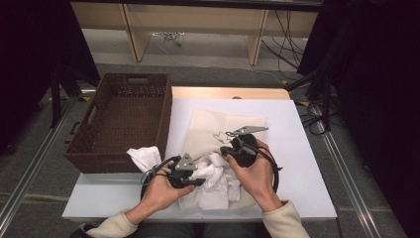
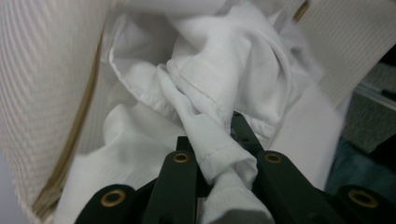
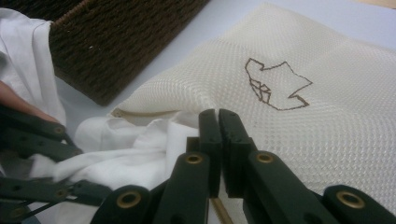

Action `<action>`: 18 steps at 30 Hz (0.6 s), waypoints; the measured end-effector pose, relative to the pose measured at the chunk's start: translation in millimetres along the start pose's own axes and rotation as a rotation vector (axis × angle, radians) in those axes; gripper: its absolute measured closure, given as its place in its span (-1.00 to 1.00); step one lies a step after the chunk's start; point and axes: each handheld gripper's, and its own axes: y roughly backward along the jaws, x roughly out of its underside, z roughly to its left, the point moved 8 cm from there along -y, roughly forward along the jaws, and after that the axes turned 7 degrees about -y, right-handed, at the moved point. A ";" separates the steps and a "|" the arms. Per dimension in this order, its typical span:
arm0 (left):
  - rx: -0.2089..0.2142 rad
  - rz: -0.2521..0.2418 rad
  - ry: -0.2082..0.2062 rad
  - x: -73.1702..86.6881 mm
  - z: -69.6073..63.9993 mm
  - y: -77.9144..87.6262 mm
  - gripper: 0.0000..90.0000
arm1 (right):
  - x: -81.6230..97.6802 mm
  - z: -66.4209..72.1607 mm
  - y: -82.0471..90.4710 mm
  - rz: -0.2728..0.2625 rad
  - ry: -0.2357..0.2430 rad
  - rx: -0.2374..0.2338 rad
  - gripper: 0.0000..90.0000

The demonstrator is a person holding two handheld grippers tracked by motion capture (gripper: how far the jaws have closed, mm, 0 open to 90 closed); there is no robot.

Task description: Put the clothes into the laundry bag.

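Two tools working: left tool (image 2: 219, 154) clamps a rolled fold of the white shirt (image 1: 213, 186), right tool (image 3: 218, 140) is shut on the mesh bag's (image 3: 327, 116) zipper edge. Shirt is bunched at the bag mouth, near edge of the white surface (image 1: 297, 148). It's light, limp, slippery; grab hems or seams. Wicker basket (image 1: 124, 124) sits left. Dark room, cables on the floor.

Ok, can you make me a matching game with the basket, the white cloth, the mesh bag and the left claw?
Things:
1. wicker basket
2. white cloth
3. mesh bag
4. left claw

Descriptions:
A. cream, with a brown outline stitched on it
B. shut on a fold of fabric
C. dark brown, at the table's left edge
D. crumpled in a heap

Pairs: 1-C, 2-D, 3-A, 4-B
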 end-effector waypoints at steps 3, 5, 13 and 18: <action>0.018 -0.057 0.007 -20.3 -9.9 2.3 0.83 | -0.2 3.2 1.5 -0.005 -0.005 -0.010 1.00; 0.016 -0.070 -0.021 -31.0 -13.6 1.2 0.83 | -1.7 4.6 3.4 -0.016 0.022 -0.012 1.00; -0.066 0.015 -0.073 -29.9 10.0 -34.8 0.81 | -2.2 9.1 9.0 -0.021 0.004 -0.028 1.00; -0.073 0.031 -0.107 -18.0 16.0 -39.7 0.49 | 0.6 3.5 4.7 -0.002 -0.003 -0.017 1.00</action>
